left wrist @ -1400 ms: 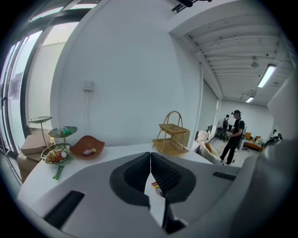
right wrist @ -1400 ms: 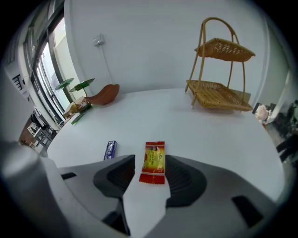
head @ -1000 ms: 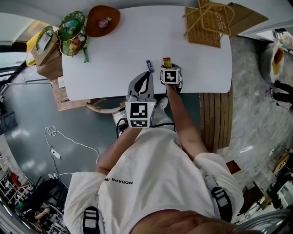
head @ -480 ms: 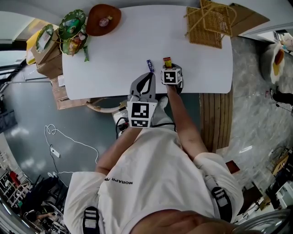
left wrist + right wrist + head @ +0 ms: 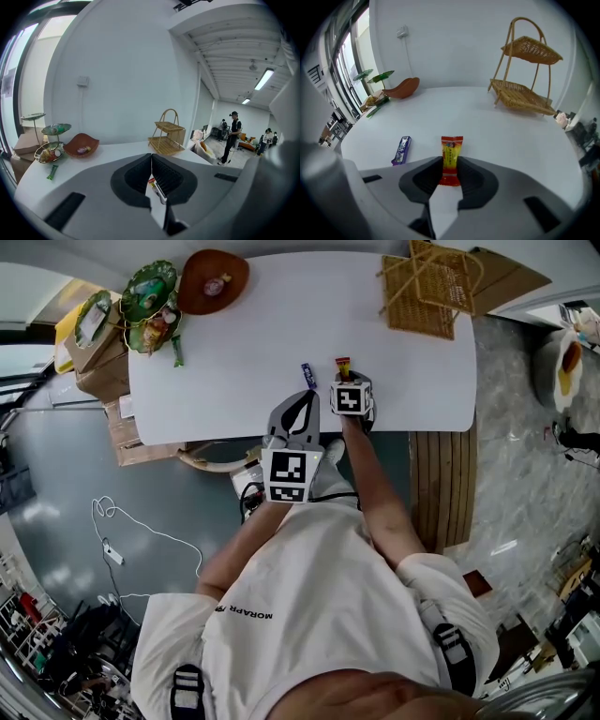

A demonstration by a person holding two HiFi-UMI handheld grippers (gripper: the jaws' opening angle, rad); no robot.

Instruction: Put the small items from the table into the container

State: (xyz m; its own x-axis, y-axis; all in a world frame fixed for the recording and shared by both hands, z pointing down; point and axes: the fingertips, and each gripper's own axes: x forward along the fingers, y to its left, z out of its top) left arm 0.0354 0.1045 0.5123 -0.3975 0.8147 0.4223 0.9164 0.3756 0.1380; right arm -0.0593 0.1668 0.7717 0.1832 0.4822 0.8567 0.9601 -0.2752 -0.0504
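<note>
White, smooth and matte, the tabletop (image 5: 281, 324) fills the upper half of the head view, with grey floor around it and a plain pale wall behind it in both gripper views. Your right gripper (image 5: 450, 169) points down at a candy (image 5: 451, 158) near the lower centre of its view. Its jaws are closing, and the dark ribbed pads appear to meet the wrapper's two long sides. The candy is a flat, crinkly foil packet, yellow with red crimped ends, and it lies on the tabletop near the front edge. Just to its left lies a purple wrapper (image 5: 401, 150), a slimmer glossy stick, untouched. Your left gripper (image 5: 151, 161) hangs at the near edge with its jaws together and nothing between them. At the upper left of the head view sits a brown bowl (image 5: 214, 279), shallow and leaf-shaped, seemingly wood or glazed clay. It is probably the container, and one or two small pieces seem to lie in it already. Beside it stand a green tiered dish stand (image 5: 148, 298) and a green stick (image 5: 175, 352), and a two-tier wicker rack (image 5: 427, 282) of woven cane occupies the upper right. The task seems to be at an early stage: this pick is under way, and the carry across the tabletop and at least the purple wrapper remain.
</note>
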